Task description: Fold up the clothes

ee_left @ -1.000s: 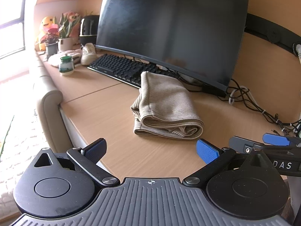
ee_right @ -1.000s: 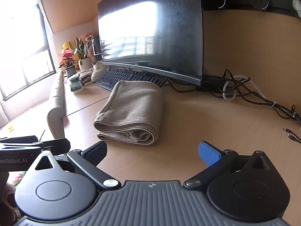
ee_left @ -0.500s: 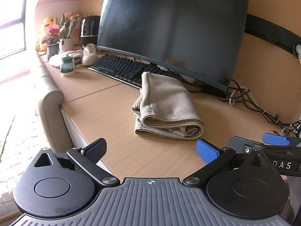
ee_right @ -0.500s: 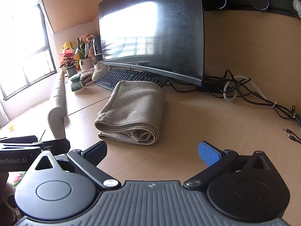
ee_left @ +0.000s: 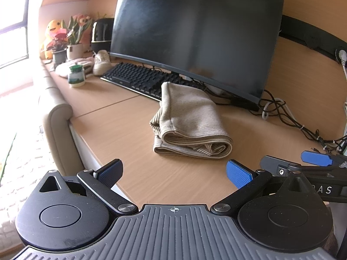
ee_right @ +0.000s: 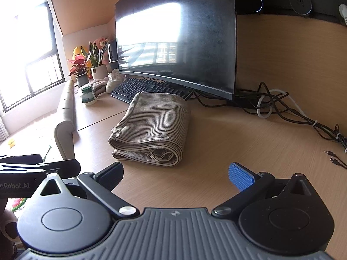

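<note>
1. Cloth [ee_left: 190,121] [ee_right: 151,127]: beige, ribbed, folded into a layered bundle; lies flat on the desk [ee_left: 121,130] [ee_right: 249,143], its far end just before the keyboard [ee_left: 138,79] [ee_right: 143,87].
2. Left gripper [ee_left: 174,170]: fingers spread wide, nothing between them; held above the desk's near edge, apart from the cloth.
3. Right gripper [ee_right: 175,172]: fingers likewise spread and empty; held near the cloth's folded end, not touching it.
4. Monitor [ee_left: 199,32] [ee_right: 177,39]: dark, curved; stands behind keyboard and cloth.
5. Cables [ee_left: 282,114] [ee_right: 286,110]: tangled on the desk to the monitor's right.
6. Jar [ee_left: 76,75] [ee_right: 87,95]: green-lidded; far left on the desk, near the potted plants [ee_left: 69,41] [ee_right: 86,65] and a white shoe [ee_left: 100,61].
</note>
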{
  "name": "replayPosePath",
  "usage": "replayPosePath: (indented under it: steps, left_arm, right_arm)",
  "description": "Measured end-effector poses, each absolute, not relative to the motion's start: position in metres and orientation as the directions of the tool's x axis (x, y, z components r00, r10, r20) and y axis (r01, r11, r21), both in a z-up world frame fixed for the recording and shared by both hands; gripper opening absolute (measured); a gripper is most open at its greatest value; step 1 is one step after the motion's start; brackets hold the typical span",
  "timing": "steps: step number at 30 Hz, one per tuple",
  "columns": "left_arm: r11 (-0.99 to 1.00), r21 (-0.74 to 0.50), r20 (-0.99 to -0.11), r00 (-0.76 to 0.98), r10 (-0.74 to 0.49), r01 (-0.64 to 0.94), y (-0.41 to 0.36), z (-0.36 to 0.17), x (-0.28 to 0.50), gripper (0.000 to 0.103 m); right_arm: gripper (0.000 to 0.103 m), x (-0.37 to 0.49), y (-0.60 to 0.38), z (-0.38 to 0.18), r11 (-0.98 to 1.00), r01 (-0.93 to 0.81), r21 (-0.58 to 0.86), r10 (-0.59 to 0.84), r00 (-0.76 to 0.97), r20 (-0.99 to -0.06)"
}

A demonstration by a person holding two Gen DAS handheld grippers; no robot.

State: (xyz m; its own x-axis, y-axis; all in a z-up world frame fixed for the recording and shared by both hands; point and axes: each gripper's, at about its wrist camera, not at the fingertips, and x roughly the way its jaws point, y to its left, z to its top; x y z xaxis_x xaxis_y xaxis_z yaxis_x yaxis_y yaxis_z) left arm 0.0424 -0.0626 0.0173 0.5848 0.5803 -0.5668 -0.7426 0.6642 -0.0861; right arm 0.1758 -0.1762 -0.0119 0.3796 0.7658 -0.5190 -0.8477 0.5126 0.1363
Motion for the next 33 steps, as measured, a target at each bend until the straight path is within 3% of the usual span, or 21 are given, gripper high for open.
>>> replayPosePath:
  steps: [33]
  left_arm:
    - [0.646,-0.033,-0.597,0.534,0.599,-0.762,-0.0614,0.0124,0.043,0.103]
  right_arm:
    - [0.103,0.1765,-0.176,-0.0137,0.502,-0.854,0.135,0.764,0.365,-0.532]
